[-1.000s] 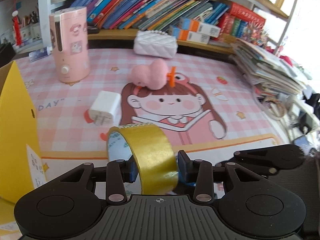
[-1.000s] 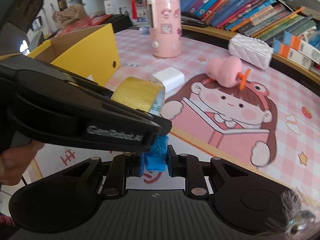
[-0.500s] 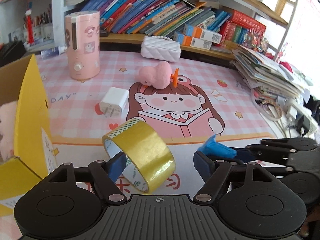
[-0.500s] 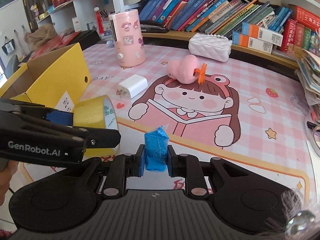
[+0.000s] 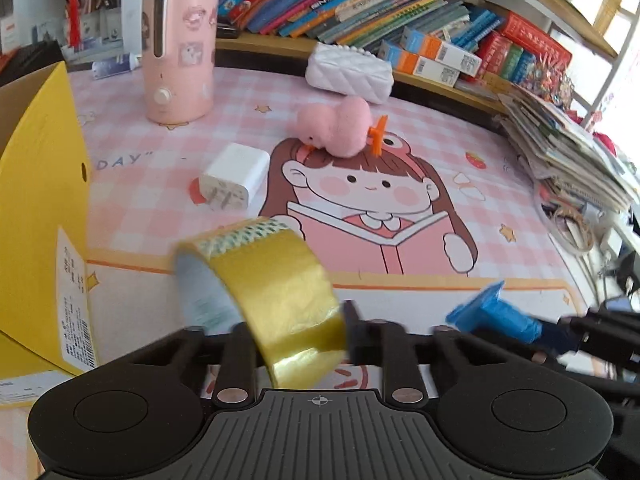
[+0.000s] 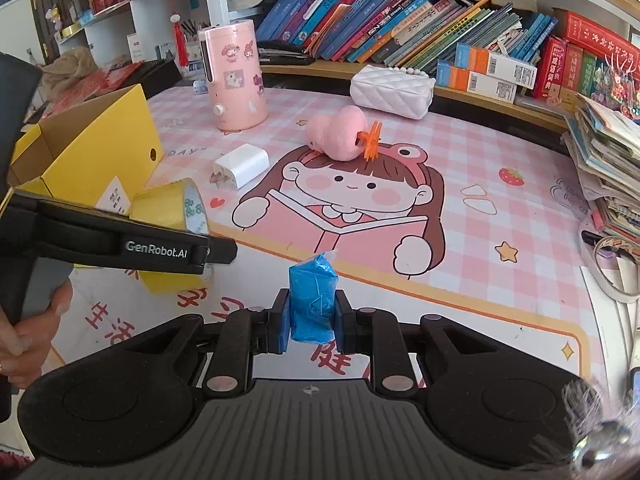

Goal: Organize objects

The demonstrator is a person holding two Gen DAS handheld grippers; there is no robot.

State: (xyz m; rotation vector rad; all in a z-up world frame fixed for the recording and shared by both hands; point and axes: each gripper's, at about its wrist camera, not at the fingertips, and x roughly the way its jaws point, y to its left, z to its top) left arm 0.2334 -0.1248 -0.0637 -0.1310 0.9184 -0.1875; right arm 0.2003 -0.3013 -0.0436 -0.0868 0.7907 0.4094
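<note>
A gold tape roll (image 5: 276,292) sits tilted between my left gripper's (image 5: 296,332) fingers, which are closed against it; it also shows in the right wrist view (image 6: 168,216). My right gripper (image 6: 311,316) is shut on a blue plastic roll (image 6: 313,296), seen from the side in the left wrist view (image 5: 496,316). An open yellow cardboard box (image 5: 36,200) stands at the left, also in the right wrist view (image 6: 92,148).
On the pink mat lie a white charger (image 5: 234,176), a pink plush with an orange clip (image 5: 340,128), a pink cylinder appliance (image 5: 180,44) and a white quilted pouch (image 5: 350,72). Books line the back shelf; a paper stack (image 5: 568,152) is at the right.
My left gripper opened half a second ago and has closed on the tape roll again, now tilted. Both grippers pulled back from the mat, and the right one moved away to the right.
</note>
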